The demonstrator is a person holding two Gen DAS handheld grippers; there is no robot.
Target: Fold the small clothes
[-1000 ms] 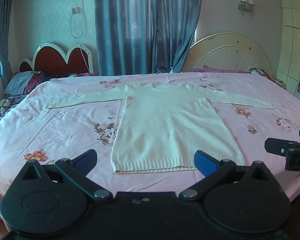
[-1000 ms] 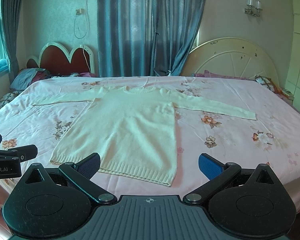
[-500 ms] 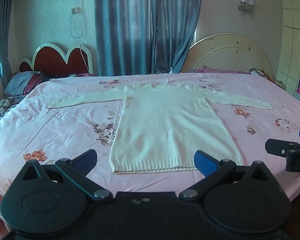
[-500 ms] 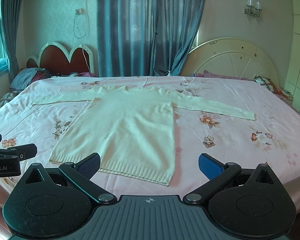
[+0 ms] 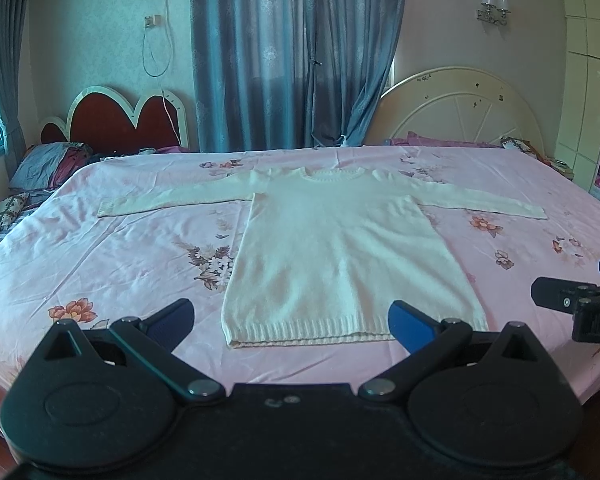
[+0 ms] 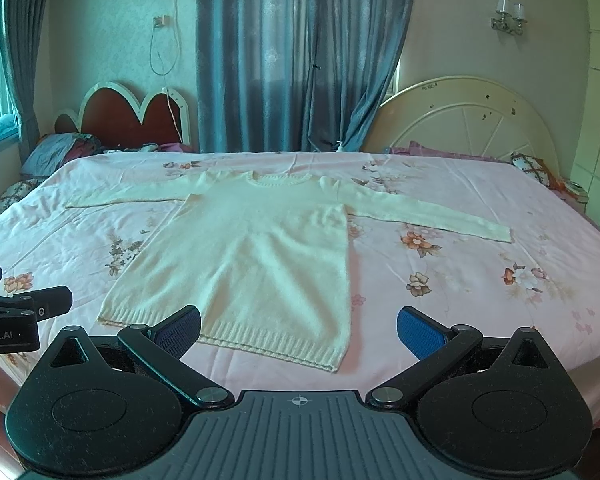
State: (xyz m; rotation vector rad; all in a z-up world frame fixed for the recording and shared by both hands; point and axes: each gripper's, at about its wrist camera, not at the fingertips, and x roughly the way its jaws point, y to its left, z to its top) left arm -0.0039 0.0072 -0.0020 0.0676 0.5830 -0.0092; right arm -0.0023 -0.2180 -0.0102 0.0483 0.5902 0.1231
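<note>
A cream knitted long-sleeved sweater [image 5: 340, 256] lies flat on the pink flowered bed sheet [image 5: 100, 264], both sleeves spread out sideways, ribbed hem toward me. It also shows in the right wrist view [image 6: 252, 256]. My left gripper [image 5: 290, 320] is open and empty, above the hem near the bed's front edge. My right gripper [image 6: 298, 330] is open and empty, above the hem's right corner. Each gripper shows at the edge of the other's view: the right one [image 5: 572, 300], the left one [image 6: 16, 312].
Two headboards stand behind the bed, a red one [image 5: 116, 120] at the left and a cream one [image 5: 460, 108] at the right. Pillows [image 5: 48, 164] lie at the far left. Blue curtains [image 5: 292, 52] hang at the back. A wardrobe [image 5: 592, 80] is at the right.
Both grippers have drifted very slightly; the sweater sits a touch lower and nearer in both views. The jaws stay open and the sweater has not moved.
</note>
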